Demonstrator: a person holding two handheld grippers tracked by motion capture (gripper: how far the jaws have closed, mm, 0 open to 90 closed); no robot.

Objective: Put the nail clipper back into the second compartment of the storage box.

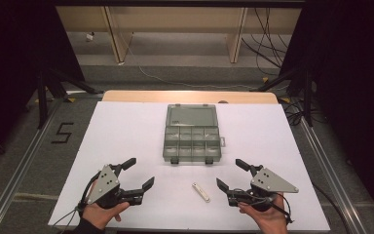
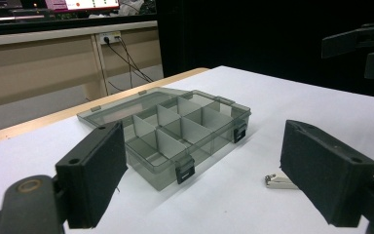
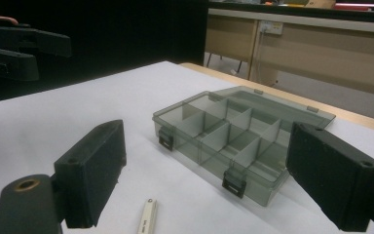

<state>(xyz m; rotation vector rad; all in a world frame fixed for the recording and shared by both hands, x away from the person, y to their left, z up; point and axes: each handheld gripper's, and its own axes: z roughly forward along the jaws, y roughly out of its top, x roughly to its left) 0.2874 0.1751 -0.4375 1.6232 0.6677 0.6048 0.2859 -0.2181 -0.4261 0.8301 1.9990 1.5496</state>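
Step in hand: judged from the layout, the start of a pick; nothing is held, and the small white nail clipper [image 1: 200,191] lies flat on the white table cover [image 1: 126,136] between the two grippers, untouched.
Next move: probably the right gripper [image 1: 230,175], which is nearer, swings inward and down so its jaws straddle the clipper's long sides, then closes; the open compartment box [image 1: 192,134] looks like the likely destination.
Left gripper [image 1: 140,173]: jaws spread wide, empty; held low over the near edge, pointing forward and inward.
Right gripper: jaws spread wide, empty; a mirror of the left, angled inward toward the box.
Clipper from the right gripper: just ahead and inside, low between its jaws in the right gripper view [image 3: 147,218].
Clipper from the left gripper: off to its inner side, partly behind one jaw in the left gripper view [image 2: 278,181].
Box: ahead of both grippers, lid folded back flat, divided cells that look empty.
Hands: each person's hand grips its tool from below, the left hand [image 1: 101,214] and the right hand [image 1: 269,217] at the near edge.
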